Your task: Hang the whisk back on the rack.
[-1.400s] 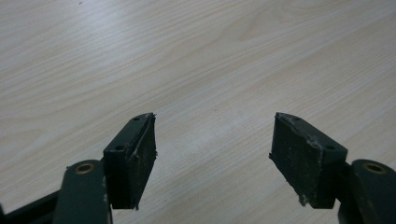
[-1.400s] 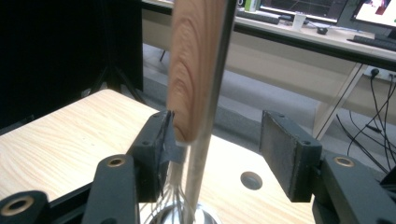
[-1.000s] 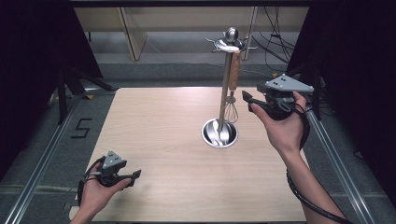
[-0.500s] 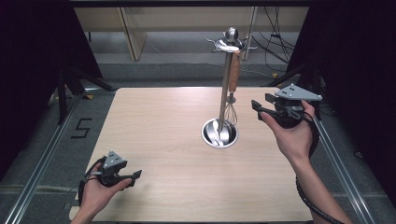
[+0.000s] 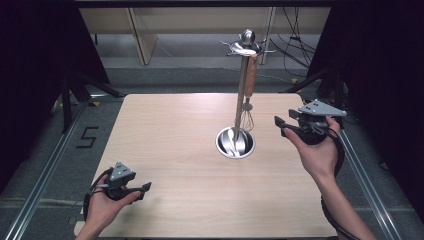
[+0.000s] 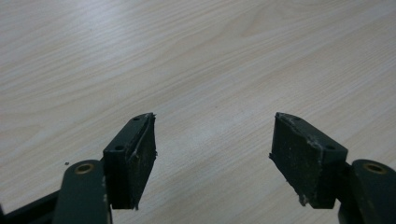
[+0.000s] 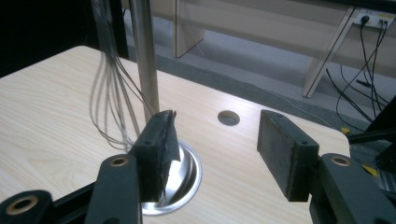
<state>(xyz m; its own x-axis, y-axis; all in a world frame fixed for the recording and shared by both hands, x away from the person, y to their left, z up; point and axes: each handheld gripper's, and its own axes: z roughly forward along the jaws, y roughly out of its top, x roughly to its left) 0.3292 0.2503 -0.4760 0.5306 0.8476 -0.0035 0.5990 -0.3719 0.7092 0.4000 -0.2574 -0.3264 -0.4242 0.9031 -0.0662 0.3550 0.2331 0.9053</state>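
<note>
A metal utensil stand (image 5: 241,85) rises from a round steel base (image 5: 235,143) at the table's middle right. A whisk (image 5: 247,118) with a wooden handle (image 5: 250,71) hangs from its top hooks. My right gripper (image 5: 278,125) hovers open just right of the base, jaws pointing toward the stand. In the right gripper view the pole (image 7: 144,56), whisk wires (image 7: 109,93) and base (image 7: 184,179) stand just past the empty jaws of my right gripper (image 7: 212,149). My left gripper (image 5: 145,189) rests open near the front left edge. My left gripper (image 6: 212,154) has bare wood between its jaws.
The wooden table (image 5: 165,130) has a small cable hole (image 7: 228,117) near its far edge. Metal rails run along both sides on the floor. A wooden bench and cables (image 5: 295,45) lie beyond the far edge. Black curtains flank both sides.
My right gripper has drawn back from the stand toward the right and slightly nearer the front. The left gripper has stayed in place.
</note>
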